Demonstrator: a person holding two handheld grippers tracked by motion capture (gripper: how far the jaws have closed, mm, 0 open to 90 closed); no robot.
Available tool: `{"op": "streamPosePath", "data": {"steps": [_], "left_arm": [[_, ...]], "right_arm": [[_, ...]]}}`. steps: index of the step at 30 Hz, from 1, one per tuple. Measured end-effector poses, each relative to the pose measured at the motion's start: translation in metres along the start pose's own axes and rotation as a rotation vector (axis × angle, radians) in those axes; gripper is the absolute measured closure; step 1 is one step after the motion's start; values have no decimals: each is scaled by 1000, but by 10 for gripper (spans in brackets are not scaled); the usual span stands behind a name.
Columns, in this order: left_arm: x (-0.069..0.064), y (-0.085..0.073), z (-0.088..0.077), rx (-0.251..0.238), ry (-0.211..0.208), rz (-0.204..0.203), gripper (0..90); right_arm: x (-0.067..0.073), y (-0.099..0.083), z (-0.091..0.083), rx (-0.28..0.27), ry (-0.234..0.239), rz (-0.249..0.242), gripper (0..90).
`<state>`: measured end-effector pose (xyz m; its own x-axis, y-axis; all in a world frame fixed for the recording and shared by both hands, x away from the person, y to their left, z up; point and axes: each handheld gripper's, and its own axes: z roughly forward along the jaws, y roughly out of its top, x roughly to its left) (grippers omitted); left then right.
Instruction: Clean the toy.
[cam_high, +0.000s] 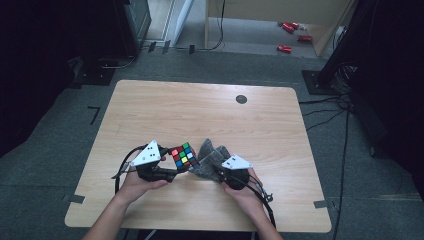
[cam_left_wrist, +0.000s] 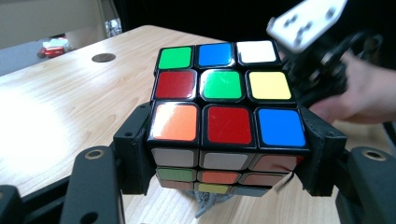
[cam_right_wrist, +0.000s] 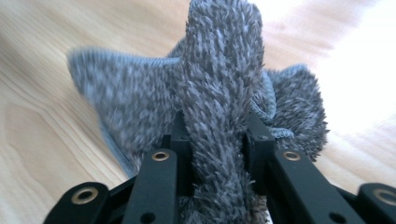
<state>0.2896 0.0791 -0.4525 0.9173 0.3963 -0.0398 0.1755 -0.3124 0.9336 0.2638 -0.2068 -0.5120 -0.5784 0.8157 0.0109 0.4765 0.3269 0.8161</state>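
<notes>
Cube (cam_left_wrist: 224, 112) sits low in the middle of your left gripper view, clamped between the jaws of your left gripper (cam_left_wrist: 224, 163); no writing shows on its glossy stickers, green at the centre, orange, red, blue along the near row. Farther right, your right gripper (cam_right_wrist: 217, 154) pinches a fuzzy grey cloth (cam_right_wrist: 219, 84) above the wooden table (cam_high: 210, 105).

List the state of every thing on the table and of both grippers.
Puzzle cube: scrambled, clamped between the left jaws.
Grey cloth: bunched, a fold pinched upright by the right jaws.
Left gripper: shut on the cube.
Right gripper: shut on the cloth.
Table: bare wood.
</notes>
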Motion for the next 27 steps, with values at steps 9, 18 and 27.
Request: {"op": "streamPosePath", "data": {"steps": [9, 18, 27], "left_arm": [[-15, 1, 11, 33, -19, 84, 348], [-26, 1, 19, 56, -40, 129, 348], [-24, 0, 18, 43, -28, 118, 347]], "right_arm": [[11, 29, -47, -293, 142, 8, 727], [11, 35, -56, -361, 225, 89, 727], [11, 33, -51, -327, 243, 109, 725]]}}
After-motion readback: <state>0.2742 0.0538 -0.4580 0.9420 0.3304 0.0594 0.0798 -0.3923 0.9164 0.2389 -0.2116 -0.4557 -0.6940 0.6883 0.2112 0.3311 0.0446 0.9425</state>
